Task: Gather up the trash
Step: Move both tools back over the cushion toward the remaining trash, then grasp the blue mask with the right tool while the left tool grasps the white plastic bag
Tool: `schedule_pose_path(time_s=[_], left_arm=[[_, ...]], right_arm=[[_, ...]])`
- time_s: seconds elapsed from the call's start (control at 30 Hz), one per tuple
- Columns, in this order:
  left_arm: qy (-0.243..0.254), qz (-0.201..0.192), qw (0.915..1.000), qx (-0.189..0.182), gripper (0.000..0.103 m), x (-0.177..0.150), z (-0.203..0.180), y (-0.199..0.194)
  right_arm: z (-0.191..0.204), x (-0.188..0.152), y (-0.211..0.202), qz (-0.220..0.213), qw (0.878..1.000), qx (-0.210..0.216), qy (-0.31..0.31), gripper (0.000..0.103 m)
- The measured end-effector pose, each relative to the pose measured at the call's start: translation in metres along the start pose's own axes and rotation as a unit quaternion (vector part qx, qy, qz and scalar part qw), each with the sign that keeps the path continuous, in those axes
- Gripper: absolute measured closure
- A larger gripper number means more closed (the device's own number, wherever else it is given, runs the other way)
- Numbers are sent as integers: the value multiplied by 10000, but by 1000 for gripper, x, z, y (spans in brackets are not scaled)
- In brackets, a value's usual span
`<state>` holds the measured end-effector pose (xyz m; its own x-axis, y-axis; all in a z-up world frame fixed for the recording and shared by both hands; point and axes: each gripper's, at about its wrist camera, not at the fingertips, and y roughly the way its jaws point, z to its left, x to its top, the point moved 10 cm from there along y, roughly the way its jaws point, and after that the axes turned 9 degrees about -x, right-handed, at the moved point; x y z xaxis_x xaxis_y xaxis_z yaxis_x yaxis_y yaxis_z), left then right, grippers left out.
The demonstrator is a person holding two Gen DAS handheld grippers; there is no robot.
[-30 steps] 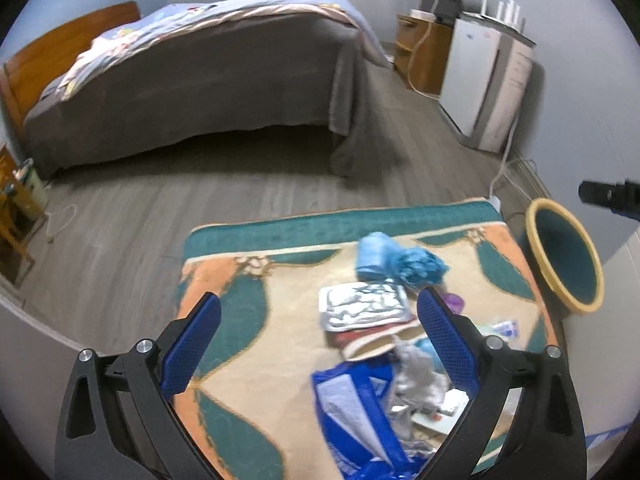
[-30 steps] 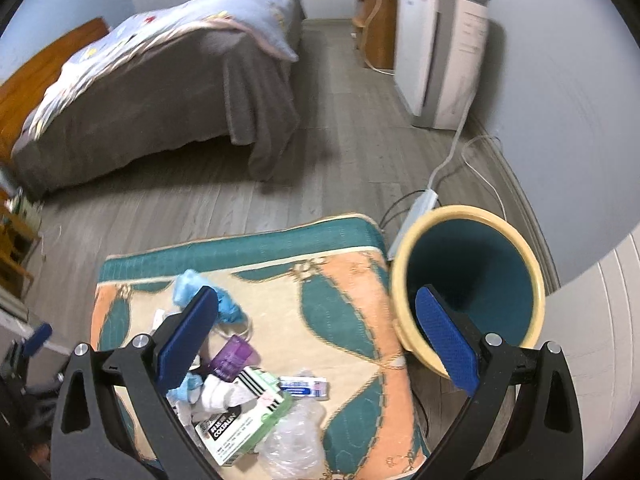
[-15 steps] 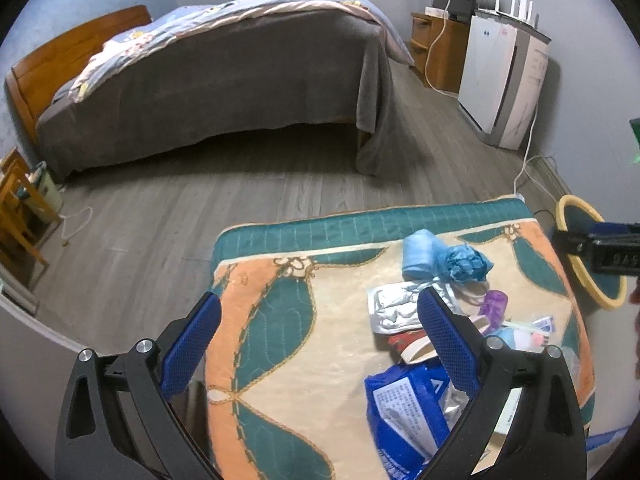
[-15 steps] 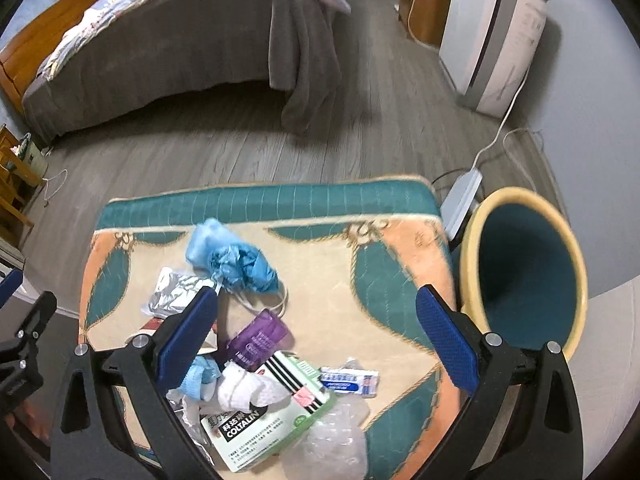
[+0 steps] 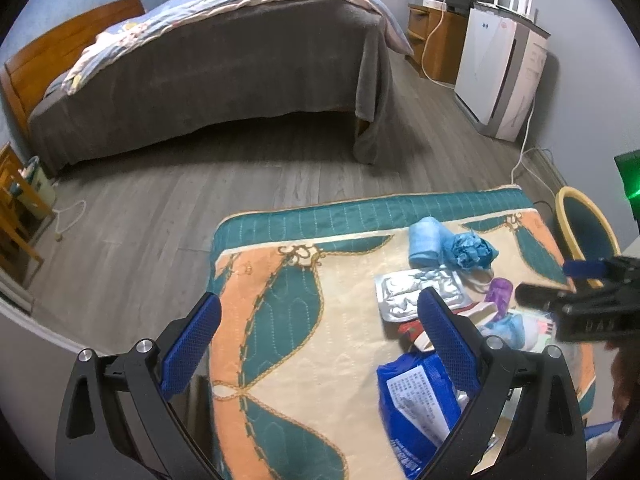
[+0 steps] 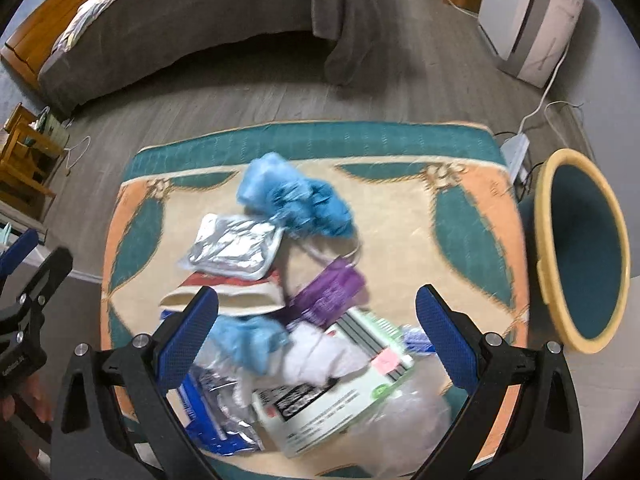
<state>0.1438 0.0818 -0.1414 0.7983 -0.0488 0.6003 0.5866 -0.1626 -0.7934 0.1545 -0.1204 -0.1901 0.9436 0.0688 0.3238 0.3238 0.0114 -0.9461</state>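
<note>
A heap of trash lies on a table under a patterned cloth [image 6: 472,208]: a crumpled blue wad [image 6: 296,196], a silver foil pouch [image 6: 234,246], a purple wrapper [image 6: 330,290], a white and green box [image 6: 340,392] and a blue packet [image 5: 416,400]. My right gripper [image 6: 316,336] hangs open just above the heap, nothing between its fingers. My left gripper [image 5: 320,336] is open over the cloth's left part, beside the heap. The right gripper also shows at the left wrist view's right edge [image 5: 584,304]. A yellow-rimmed teal bin [image 6: 580,252] stands off the table's right side.
Grey wood floor [image 5: 160,220] lies beyond the table. A bed with a grey cover [image 5: 224,68] fills the back. A white appliance [image 5: 500,72] and a wooden cabinet [image 5: 440,40] stand at the right wall, with a power strip [image 6: 514,150] near the bin.
My right gripper has swung left from the bin and come down over the trash heap. My left gripper has shifted left, off the heap.
</note>
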Motion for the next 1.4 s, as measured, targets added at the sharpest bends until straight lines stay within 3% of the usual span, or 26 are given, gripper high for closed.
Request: schedule_pose_path(time_s=[0.07, 0.2, 0.27, 0.4, 0.43, 0.47, 0.5, 0.63, 0.87, 1.1, 1.23, 1.27, 1.37, 1.4], left_arm=[[-19, -21, 10000, -15, 6, 0, 0, -2], [-3, -6, 10000, 15, 6, -1, 3, -4], [-2, 6, 10000, 36, 6, -2, 5, -4], [-34, 11, 10000, 48, 6, -3, 8, -6], [-31, 19, 10000, 45, 6, -3, 8, -6], [-9, 32, 10000, 47, 6, -3, 7, -5], [27, 41, 10000, 60, 6, -4, 6, -5], [222, 56, 9997, 102, 6, -5, 2, -4], [414, 121, 9988, -249, 6, -13, -28, -3], [1187, 553, 9901, -501, 7, -41, -82, 18], [1310, 809, 9841, -884, 9, -60, -112, 23], [1340, 870, 9823, -978, 11, -65, -119, 24], [1650, 1200, 9723, -1136, 33, -83, -139, 30], [1736, 1330, 9693, -1120, 36, -90, -142, 33]], right_arm=[[4, -2, -2, -9, 9999, 86, 86, 11], [12, -12, 3, 179, 9998, 102, 48, 39], [16, -18, 8, 281, 9995, 140, 11, 48], [26, -28, 18, 537, 9976, 439, 48, 55], [28, -30, 19, 586, 9969, 525, 77, 60], [30, -31, 19, 635, 9958, 639, 128, 75], [32, -31, 18, 669, 9950, 731, 161, 79], [34, -25, 2, 481, 9956, 796, 73, 81], [2, 2, -37, -181, 9977, 619, 218, 83], [-35, 18, -54, -439, 9956, 629, 547, 83], [-48, 24, -65, -653, 9951, 518, 526, 83], [-50, 24, -66, -676, 9951, 503, 511, 83], [-56, 25, -67, -678, 9947, 546, 555, 83], [-57, 26, -67, -679, 9945, 559, 565, 83]])
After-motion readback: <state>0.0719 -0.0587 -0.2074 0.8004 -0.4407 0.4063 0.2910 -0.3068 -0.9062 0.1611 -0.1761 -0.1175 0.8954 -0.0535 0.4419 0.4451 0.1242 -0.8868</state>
